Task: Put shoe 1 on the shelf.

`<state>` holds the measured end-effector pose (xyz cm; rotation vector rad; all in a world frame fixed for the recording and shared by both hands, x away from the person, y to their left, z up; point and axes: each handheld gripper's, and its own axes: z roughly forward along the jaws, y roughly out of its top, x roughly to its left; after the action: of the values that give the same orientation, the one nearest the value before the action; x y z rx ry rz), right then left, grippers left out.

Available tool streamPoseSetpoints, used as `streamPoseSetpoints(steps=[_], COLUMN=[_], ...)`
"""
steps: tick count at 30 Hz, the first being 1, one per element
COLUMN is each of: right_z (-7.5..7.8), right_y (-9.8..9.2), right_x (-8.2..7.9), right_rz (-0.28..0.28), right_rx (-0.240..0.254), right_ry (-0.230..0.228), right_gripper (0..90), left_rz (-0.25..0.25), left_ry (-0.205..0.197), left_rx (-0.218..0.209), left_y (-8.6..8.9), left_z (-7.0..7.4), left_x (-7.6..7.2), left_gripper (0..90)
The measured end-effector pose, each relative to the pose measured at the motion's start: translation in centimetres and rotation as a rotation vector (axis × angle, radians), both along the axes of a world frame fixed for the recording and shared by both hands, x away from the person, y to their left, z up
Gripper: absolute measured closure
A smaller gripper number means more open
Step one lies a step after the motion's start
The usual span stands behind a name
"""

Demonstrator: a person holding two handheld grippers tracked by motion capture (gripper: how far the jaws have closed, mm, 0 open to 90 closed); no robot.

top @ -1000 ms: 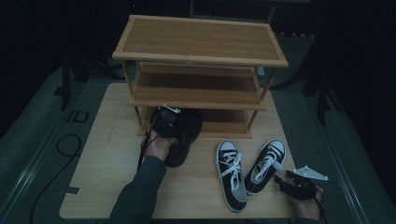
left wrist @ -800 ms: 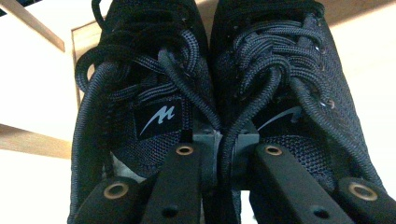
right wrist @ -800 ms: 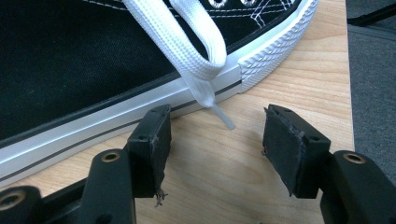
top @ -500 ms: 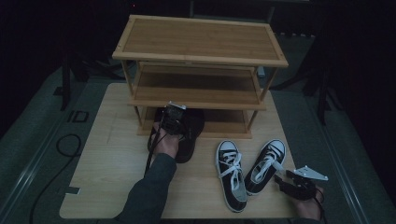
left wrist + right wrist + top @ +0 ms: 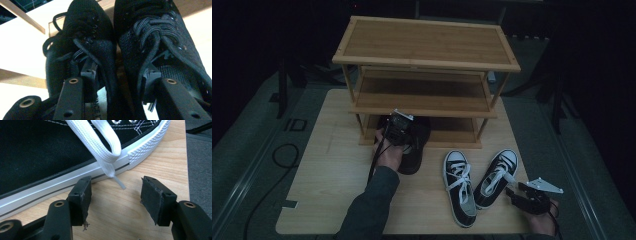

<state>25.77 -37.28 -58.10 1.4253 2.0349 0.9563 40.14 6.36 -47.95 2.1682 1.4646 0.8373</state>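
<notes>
A pair of black knit shoes (image 5: 414, 150) lies at the front of the wooden rack's bottom shelf (image 5: 452, 136), toes pointing in. My left gripper (image 5: 398, 127) sits over their heels. In the left gripper view its jaws have just been opening. One jaw reaches into the left shoe (image 5: 85, 30) and the other into the right shoe (image 5: 155, 30). The shoes' inner sides lie loose between the jaws of the left gripper (image 5: 120, 72). My right gripper (image 5: 517, 192) rests open on the table beside a black-and-white sneaker (image 5: 37, 157), with a white lace end (image 5: 110, 170) ahead of its gap (image 5: 115, 192).
The three-tier wooden rack (image 5: 427, 45) stands at the back of the table (image 5: 327, 200). Two black-and-white sneakers (image 5: 459, 187) (image 5: 497, 175) lie side by side at the front right. A cable (image 5: 282, 155) runs on the floor to the left.
My left hand and forearm have shifted slightly to the right at the black shoes. The right gripper and both sneakers have stayed where they were.
</notes>
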Motion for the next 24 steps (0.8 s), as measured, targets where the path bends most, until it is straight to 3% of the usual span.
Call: streamPoseSetpoints(steps=[6,13,16,17,20,24], right_z=[0.0,0.0,0.0,0.0,0.0,0.0], right_y=[0.0,0.0,0.0,0.0,0.0,0.0], right_x=[0.0,0.0,0.0,0.0,0.0,0.0], right_rz=[0.0,0.0,0.0,-0.001,-0.001,-0.001], right_rx=[0.0,0.0,0.0,0.0,-0.001,-0.001], right_ry=[0.0,0.0,0.0,0.0,0.0,0.0], right_gripper=[41.3,41.3,41.3,41.3,41.3,41.3], left_rz=[-0.054,-0.157,-0.177,-0.187,-0.205,-0.26], left_ry=[-0.008,-0.05,-0.061,-0.071,-0.082,-0.107], left_rx=[0.035,0.042,0.043,0.022,0.012,-0.012], left_y=[0.3,1.0,1.3,1.6,2.1,2.9], left_z=[0.7,1.7,2.1,2.4,2.7,3.0], left_x=[-1.1,-2.7,-3.2,-3.6,-4.0,-5.0], left_gripper=[55.5,56.8,57.9,57.9,59.5,67.6])
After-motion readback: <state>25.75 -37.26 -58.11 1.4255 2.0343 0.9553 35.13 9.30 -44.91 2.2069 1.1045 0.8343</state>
